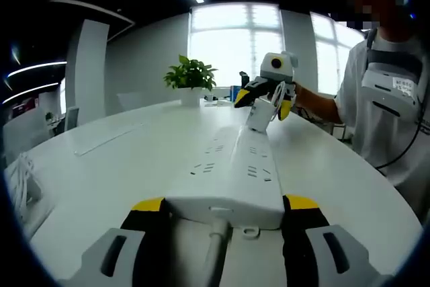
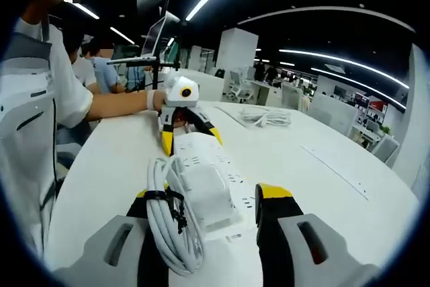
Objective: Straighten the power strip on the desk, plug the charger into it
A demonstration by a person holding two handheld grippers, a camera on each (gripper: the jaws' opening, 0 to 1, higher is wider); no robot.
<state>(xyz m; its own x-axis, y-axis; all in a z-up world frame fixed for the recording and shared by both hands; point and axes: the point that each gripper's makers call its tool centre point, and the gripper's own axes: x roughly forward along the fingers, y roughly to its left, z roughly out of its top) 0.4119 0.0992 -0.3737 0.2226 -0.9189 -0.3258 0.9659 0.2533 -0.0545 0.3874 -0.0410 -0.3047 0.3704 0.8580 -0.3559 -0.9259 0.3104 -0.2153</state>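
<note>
White and long, the strip (image 1: 235,166) lay on the desk (image 1: 101,173), and we had a gripper at each end of it; in the left gripper view the left gripper (image 1: 225,210) stood with its yellow-tipped jaws parted to the strip's width, one on either side of the cable end, touching or nearly so; we could not quite tell whether they pressed it. At the far end the right gripper (image 1: 269,102) held the charger (image 1: 259,113) over the strip. In the right gripper view the charger (image 2: 205,189) sat clamped between the jaws of that gripper (image 2: 205,196), its coiled cable (image 2: 168,223) bundled along the left jaw; beyond it lay the strip (image 2: 201,149) and the left gripper (image 2: 181,115). A plant (image 1: 190,75) stood further back.
</note>
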